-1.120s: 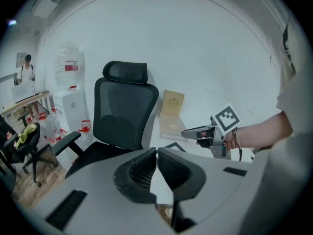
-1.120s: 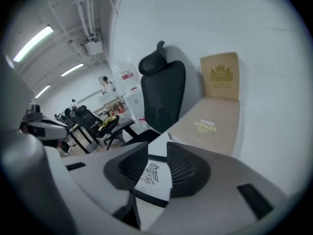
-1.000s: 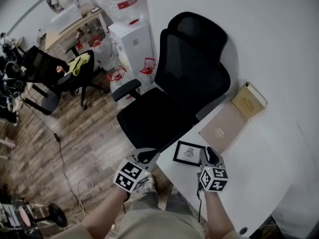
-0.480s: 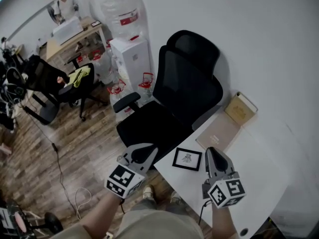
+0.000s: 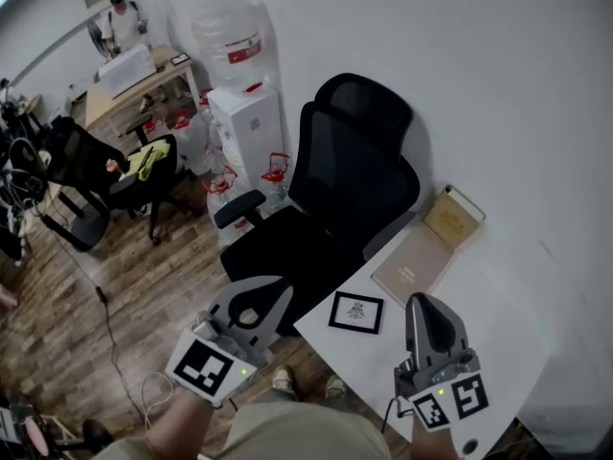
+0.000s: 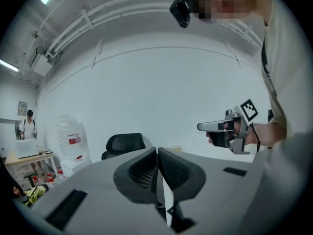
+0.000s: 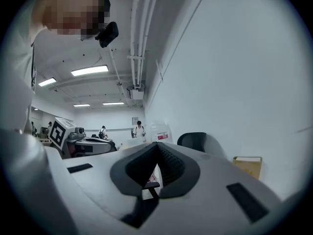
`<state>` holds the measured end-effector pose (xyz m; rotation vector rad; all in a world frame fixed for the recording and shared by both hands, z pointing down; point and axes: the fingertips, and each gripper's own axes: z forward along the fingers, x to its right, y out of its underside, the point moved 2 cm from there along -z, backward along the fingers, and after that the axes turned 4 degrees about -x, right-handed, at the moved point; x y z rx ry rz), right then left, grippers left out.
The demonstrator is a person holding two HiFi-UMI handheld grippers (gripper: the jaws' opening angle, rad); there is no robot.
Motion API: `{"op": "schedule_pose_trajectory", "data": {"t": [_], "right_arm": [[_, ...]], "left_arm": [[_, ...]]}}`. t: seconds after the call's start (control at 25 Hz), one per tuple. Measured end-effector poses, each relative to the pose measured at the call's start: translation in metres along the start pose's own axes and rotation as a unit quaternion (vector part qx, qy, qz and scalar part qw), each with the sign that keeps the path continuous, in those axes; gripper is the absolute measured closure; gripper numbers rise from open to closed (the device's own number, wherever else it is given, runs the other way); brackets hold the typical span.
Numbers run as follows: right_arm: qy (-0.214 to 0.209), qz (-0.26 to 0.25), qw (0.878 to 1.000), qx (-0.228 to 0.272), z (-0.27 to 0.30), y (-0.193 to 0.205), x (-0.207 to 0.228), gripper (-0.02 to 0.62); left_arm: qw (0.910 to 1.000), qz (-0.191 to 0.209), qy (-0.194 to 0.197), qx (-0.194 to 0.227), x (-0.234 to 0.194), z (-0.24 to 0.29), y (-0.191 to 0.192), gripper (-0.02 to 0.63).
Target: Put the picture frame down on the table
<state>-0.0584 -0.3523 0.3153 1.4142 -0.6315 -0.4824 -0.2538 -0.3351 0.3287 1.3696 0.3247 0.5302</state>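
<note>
A small black picture frame with a white mat and a dark drawing lies flat near the left corner of the white table. My right gripper hangs above the table's near edge, to the right of the frame and apart from it, jaws shut with nothing between them. Off the table's left side, over the floor, my left gripper is raised and also shut and empty. In the left gripper view the right gripper shows at the right.
A black office chair stands against the table's far left side. A tan book and a gold box lie beyond the frame. Water dispenser, a second chair and a distant person fill the room's left.
Both grippers have pulled back toward me and risen. The right one has left the frame, which now lies alone on the table. The view has shifted slightly.
</note>
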Motion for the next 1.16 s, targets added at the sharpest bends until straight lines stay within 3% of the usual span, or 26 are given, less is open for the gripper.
{"op": "schedule_pose_trajectory", "data": {"t": [0.32, 0.68, 1.16], "right_arm": [[-0.016, -0.015, 1.0, 0.017, -0.014, -0.021, -0.01, 0.574], [-0.024, -0.057, 0.998, -0.005, -0.008, -0.023, -0.02, 0.574], [-0.034, -0.029, 0.999, -0.02, -0.001, -0.008, -0.016, 0.574]], "left_arm": [[0.9999, 0.013, 0.002, 0.0, 0.006, -0.007, -0.004, 0.574], [1.0, 0.004, -0.006, 0.004, -0.005, -0.008, -0.005, 0.574], [1.0, -0.002, -0.004, -0.001, -0.008, -0.004, 0.001, 0.574]]}}
